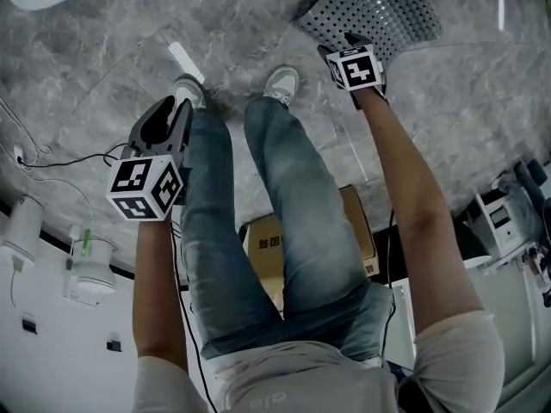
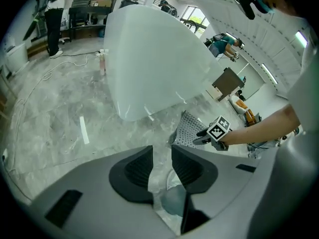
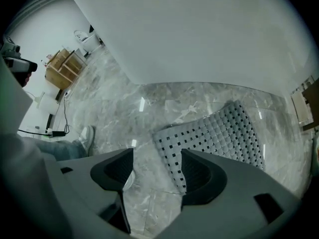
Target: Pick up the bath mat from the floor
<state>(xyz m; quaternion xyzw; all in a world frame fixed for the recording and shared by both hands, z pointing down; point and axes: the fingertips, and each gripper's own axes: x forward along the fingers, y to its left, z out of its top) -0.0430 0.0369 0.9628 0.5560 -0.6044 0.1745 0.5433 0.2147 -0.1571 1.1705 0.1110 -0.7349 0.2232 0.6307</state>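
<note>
Gaping right gripper [image 3: 156, 157] at mat [image 3: 219, 128] edge

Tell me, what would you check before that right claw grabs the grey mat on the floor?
1. Right claw open and empty: ok.
2. Bath mat corner lined up between its jaws: ok.
3. Claw low enough to pinch the mat: cannot tell.
4. Nothing lying on the mat: ok.
5. Shoes off the mat: ok.
6. Left claw open, away from the mat: ok.
</note>
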